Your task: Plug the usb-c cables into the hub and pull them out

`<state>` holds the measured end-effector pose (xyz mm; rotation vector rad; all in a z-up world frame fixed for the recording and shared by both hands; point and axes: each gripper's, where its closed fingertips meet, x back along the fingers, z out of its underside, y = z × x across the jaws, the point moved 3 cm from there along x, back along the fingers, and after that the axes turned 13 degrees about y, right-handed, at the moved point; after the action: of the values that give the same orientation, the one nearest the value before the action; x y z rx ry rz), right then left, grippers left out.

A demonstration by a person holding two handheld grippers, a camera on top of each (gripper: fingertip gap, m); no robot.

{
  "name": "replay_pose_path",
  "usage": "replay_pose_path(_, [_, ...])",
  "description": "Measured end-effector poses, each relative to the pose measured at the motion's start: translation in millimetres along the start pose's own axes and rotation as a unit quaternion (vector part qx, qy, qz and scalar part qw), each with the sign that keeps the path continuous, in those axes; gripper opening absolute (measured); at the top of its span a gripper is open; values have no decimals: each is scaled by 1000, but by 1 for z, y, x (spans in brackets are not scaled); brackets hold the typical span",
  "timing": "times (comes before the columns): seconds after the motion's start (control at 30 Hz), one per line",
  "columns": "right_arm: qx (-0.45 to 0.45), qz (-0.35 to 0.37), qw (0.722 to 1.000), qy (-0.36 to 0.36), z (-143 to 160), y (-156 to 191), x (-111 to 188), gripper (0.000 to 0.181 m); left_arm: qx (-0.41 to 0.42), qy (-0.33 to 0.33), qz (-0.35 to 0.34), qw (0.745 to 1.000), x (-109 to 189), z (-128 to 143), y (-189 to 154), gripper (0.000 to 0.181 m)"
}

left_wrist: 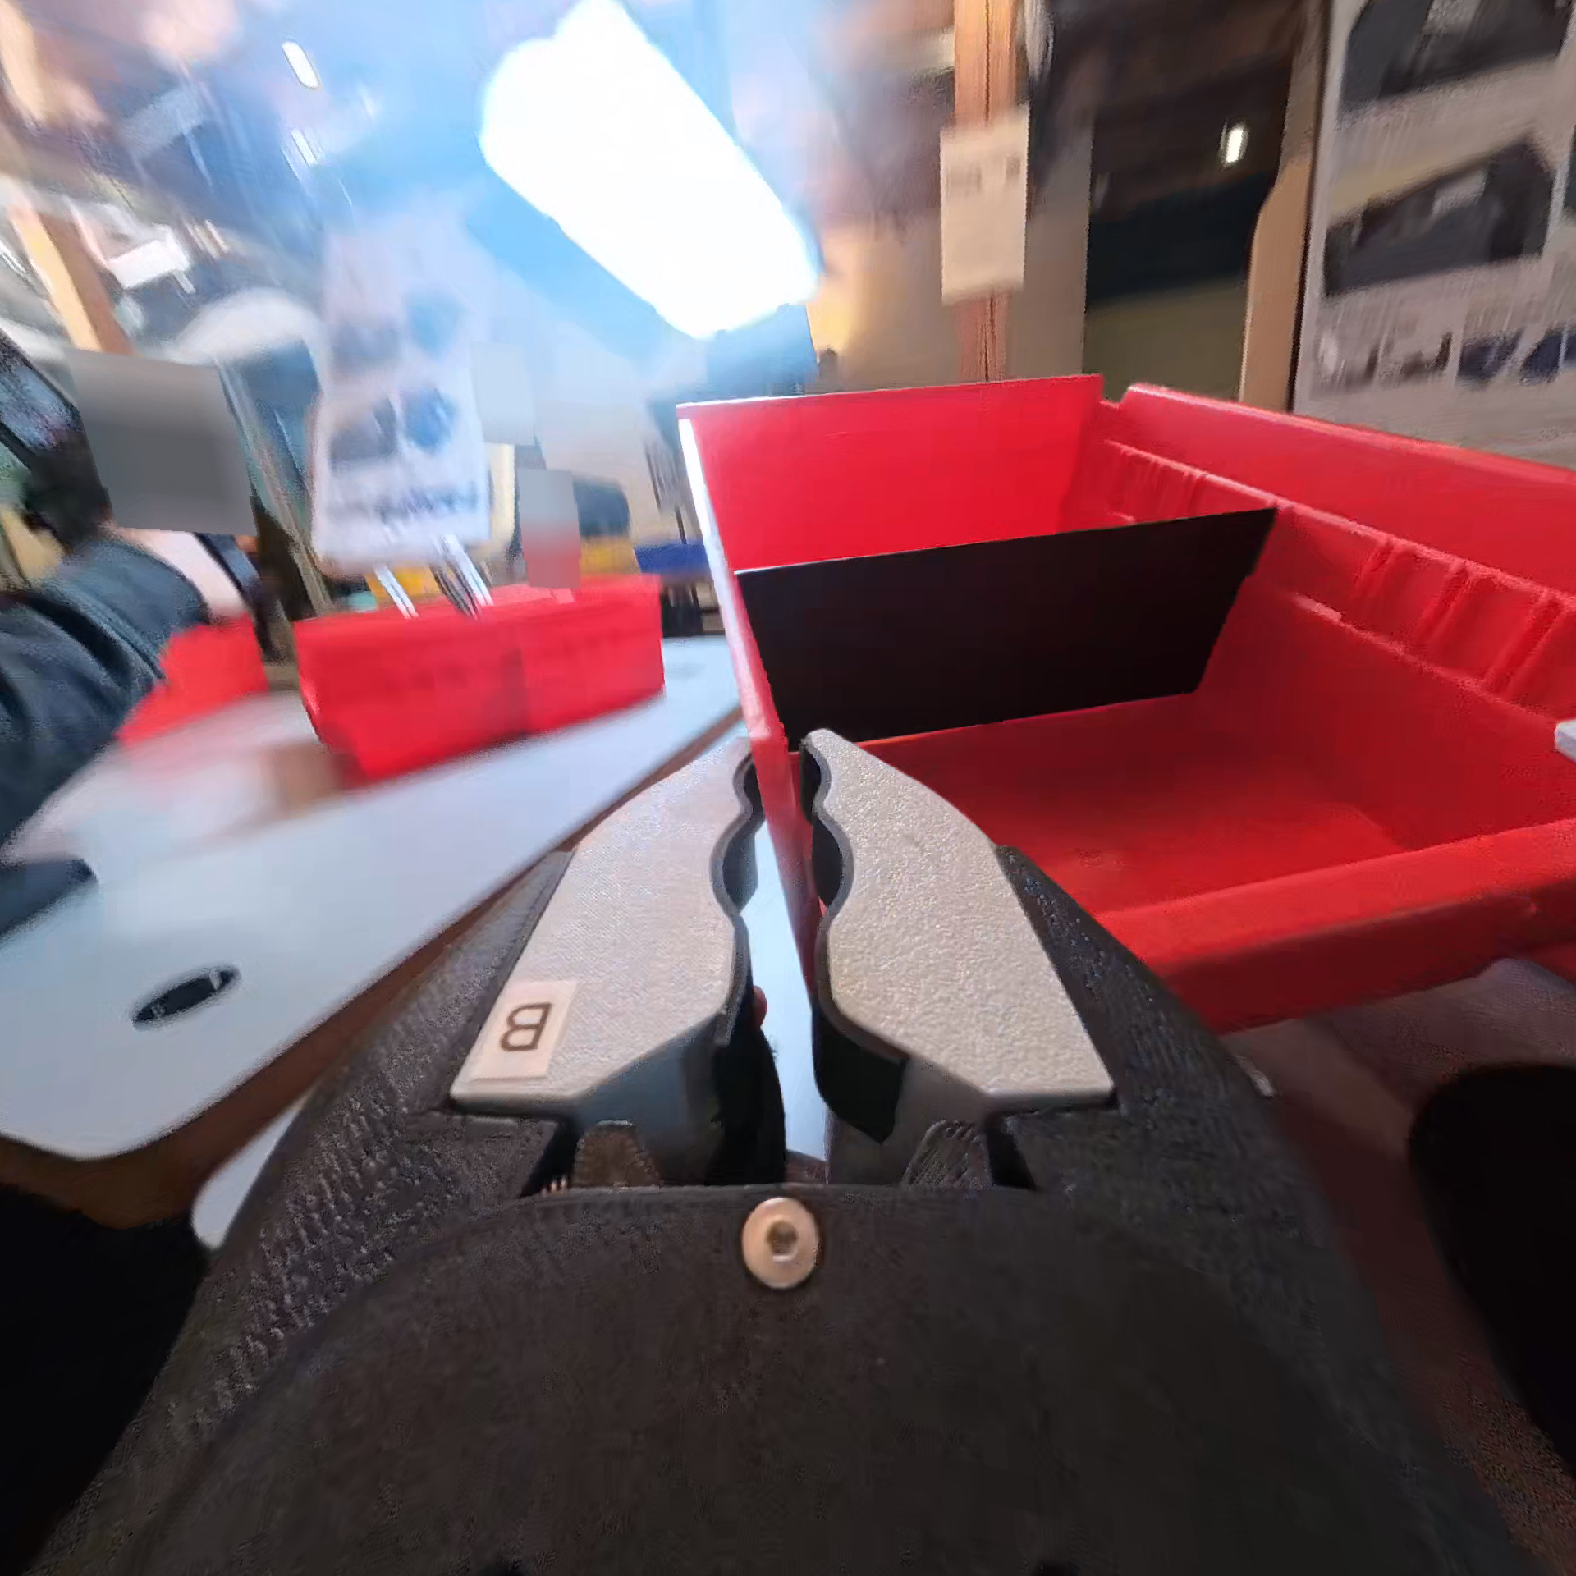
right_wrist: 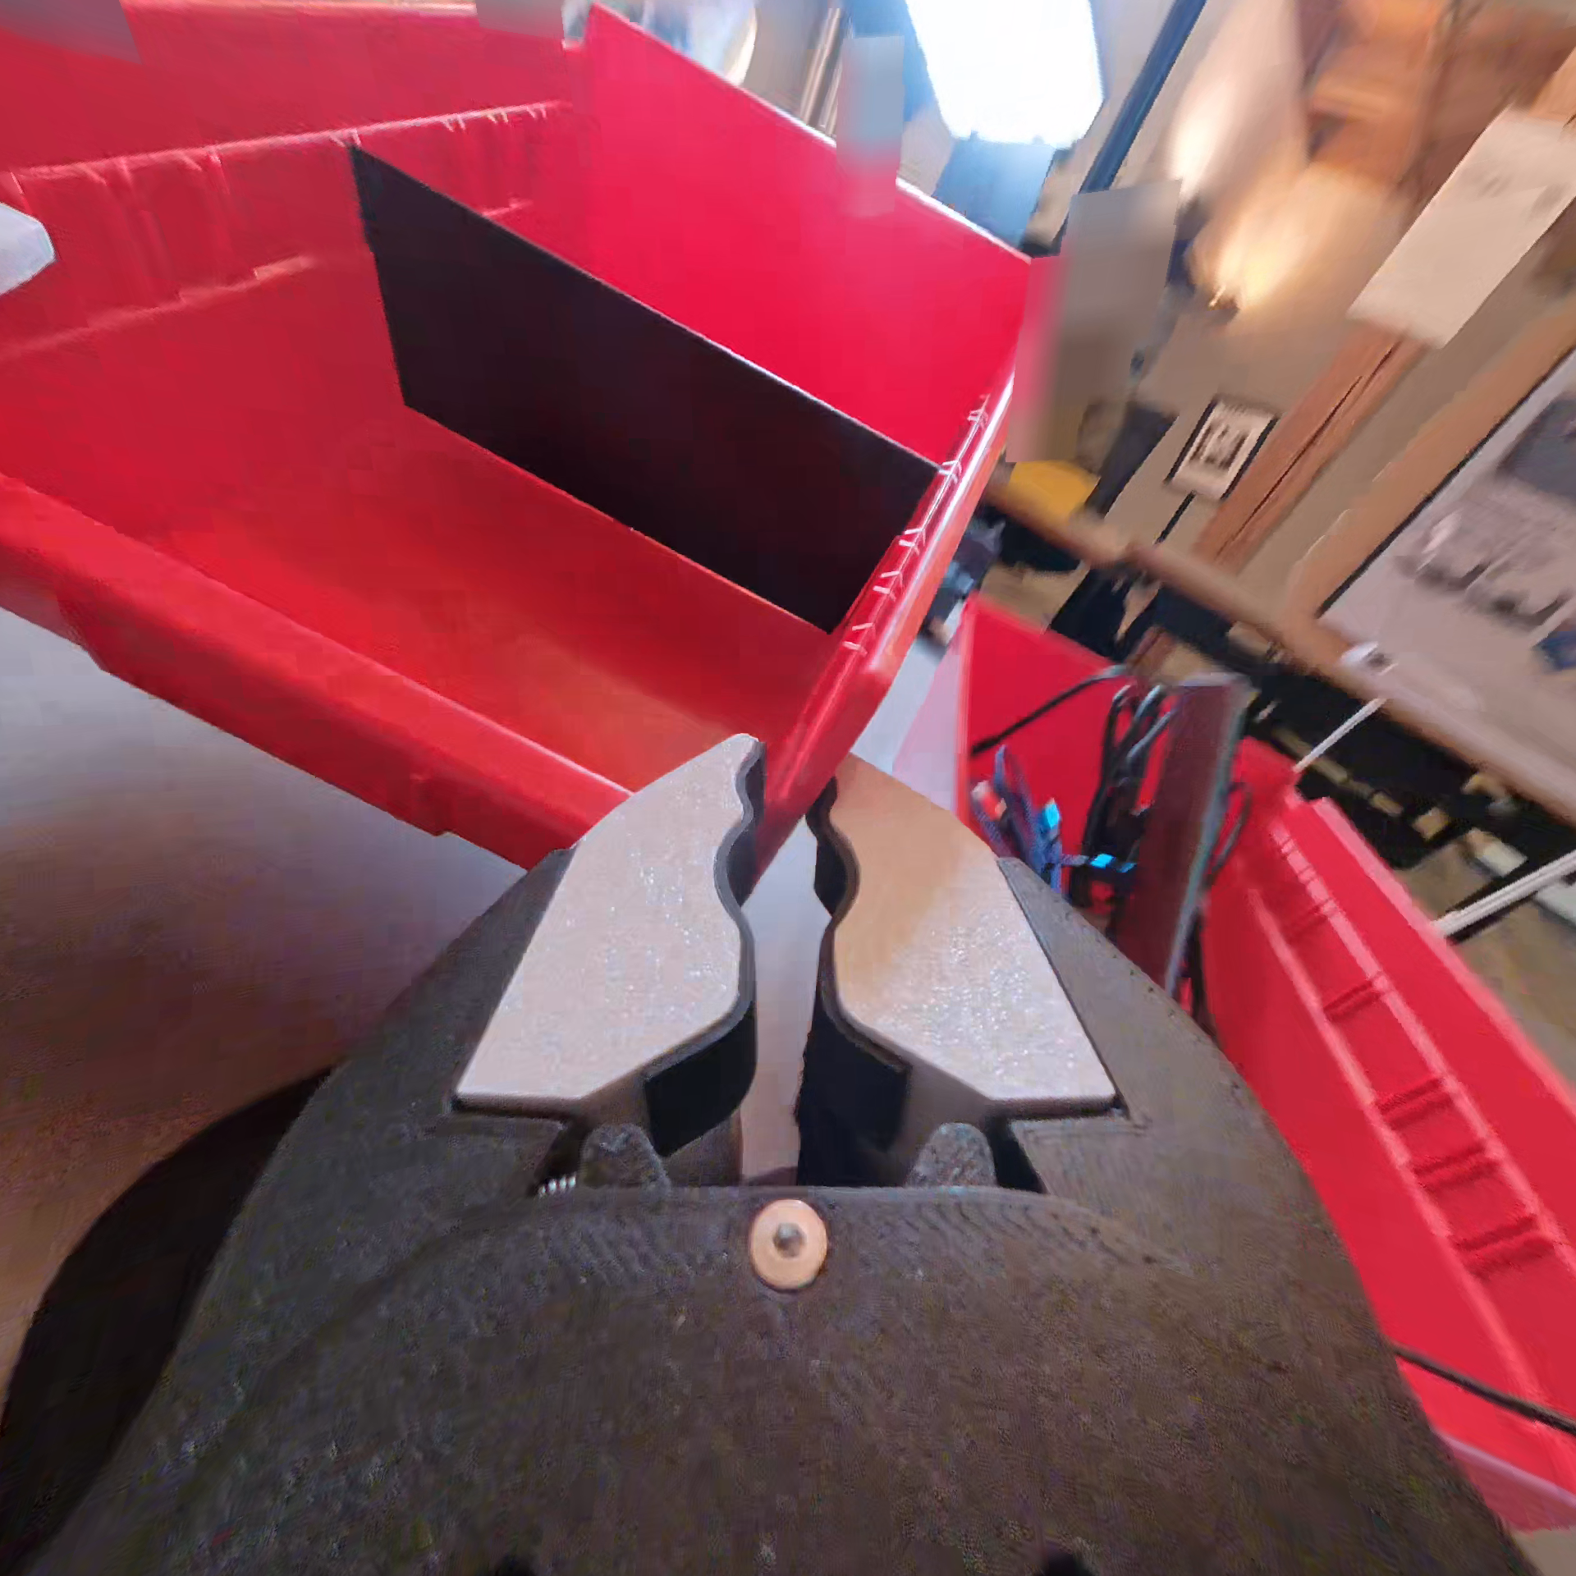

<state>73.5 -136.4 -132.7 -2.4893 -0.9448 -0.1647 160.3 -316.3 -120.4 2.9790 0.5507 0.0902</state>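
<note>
A large red bin (left_wrist: 1194, 819) with a black divider (left_wrist: 981, 622) fills both views. My left gripper (left_wrist: 778, 755) is shut on the bin's left side wall, which runs between its fingertips. My right gripper (right_wrist: 791, 772) is shut on the right side wall of the same bin (right_wrist: 426, 554), near the front corner. A small white object (right_wrist: 21, 247) shows at the bin's edge; I cannot tell what it is. A bundle of black and blue cables (right_wrist: 1100, 810) stands in a second red bin (right_wrist: 1407, 1066) to the right. No hub is visible.
A white table (left_wrist: 256, 895) with a cable hole (left_wrist: 183, 993) lies to the left. Smaller red bins (left_wrist: 478, 674) stand on it farther back. A person's dark sleeve (left_wrist: 68, 648) is at the far left. The background is motion-blurred. Some 20 cm of space lies between my two pairs of fingers.
</note>
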Motion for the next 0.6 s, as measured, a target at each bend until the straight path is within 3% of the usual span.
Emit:
replay_pose_path(0.13, [-8,46,994,-97,-31,-33,38,8,14,-121,2,993,24,-61,-16,7])
replay_pose_path(0.27, [-34,105,988,-104,-23,-96,81,7,30,-160,86,983,25,-103,-77,9])
replay_pose_path(0.4, [-33,203,977,-53,20,-174,135,8,51,-138,226,963,4,-129,-180,10])
replay_pose_path(0.5, [-56,279,959,-16,58,-238,182,7,81,-98,347,929,-8,-139,-275,14])
replay_pose_path(0.6, [-74,350,934,18,80,-292,227,5,93,-56,414,904,-5,-146,-355,17])
